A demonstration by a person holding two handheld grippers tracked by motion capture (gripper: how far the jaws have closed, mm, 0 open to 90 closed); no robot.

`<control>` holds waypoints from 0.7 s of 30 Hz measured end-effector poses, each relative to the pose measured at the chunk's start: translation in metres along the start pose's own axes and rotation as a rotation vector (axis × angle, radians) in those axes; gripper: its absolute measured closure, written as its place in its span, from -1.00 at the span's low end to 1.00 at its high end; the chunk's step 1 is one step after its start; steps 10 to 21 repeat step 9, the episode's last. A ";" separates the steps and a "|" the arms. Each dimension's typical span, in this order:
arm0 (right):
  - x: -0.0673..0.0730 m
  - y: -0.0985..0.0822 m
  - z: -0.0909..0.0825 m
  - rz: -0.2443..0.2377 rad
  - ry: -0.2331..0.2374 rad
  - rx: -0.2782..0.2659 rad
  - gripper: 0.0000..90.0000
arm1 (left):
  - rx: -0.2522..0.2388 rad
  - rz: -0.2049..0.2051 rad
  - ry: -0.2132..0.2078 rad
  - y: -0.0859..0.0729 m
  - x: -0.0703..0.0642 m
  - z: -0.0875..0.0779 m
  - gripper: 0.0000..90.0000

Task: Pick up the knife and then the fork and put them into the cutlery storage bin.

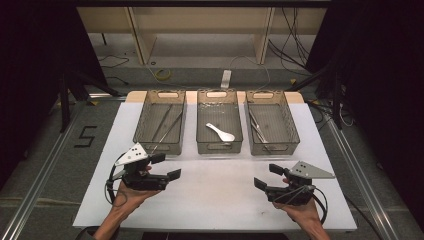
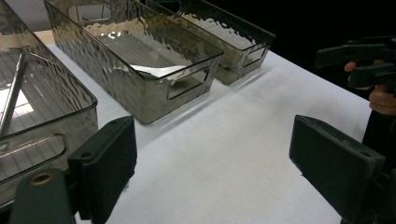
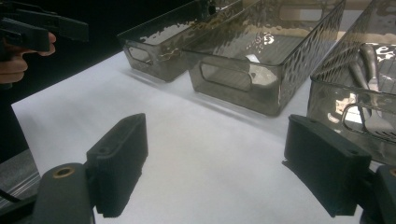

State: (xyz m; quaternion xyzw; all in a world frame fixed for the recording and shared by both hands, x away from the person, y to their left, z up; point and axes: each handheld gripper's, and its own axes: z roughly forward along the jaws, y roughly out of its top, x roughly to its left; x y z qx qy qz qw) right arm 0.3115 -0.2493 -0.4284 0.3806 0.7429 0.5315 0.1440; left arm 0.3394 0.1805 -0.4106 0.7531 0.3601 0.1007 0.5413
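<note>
Smoked plastic, three bins in a row at the far side of the white surface [image 1: 210, 195], and both claws hang over the bare near half, holding nothing. Left claw [image 1: 167, 167] is released, jaws wide, nothing between them in the left gripper view but white sheet. Right claw [image 1: 265, 176] is just as wide apart, empty too, and points toward the bins.

Cutlery is all sorted, by the look of it: chopsticks [image 1: 167, 125] lie in the left bin [image 1: 142, 120], a white spoon [image 1: 220, 132] rests on the floor of the middle bin [image 1: 200, 122], and metal pieces, likely forks [image 1: 257, 127], lie in the right bin [image 1: 292, 125]. Through the right bin's wall in the right gripper view, the metal handles [image 3: 369, 74] gleam.

Nearest job, I'd judge, is that spoon. It should be light and rigid, but glossy, so likely slippery between flat pads, and brittle if ceramic. Best hold is across the narrow handle, near its middle, coming straight down between the bin walls. Bowl end is too wide and curved to pinch. Bins themselves look light and may slide if nudged.
</note>
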 end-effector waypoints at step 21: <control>-0.001 0.000 -0.001 -0.003 -0.004 -0.005 -0.50 | 0.006 0.003 0.000 0.000 -0.001 0.001 -0.68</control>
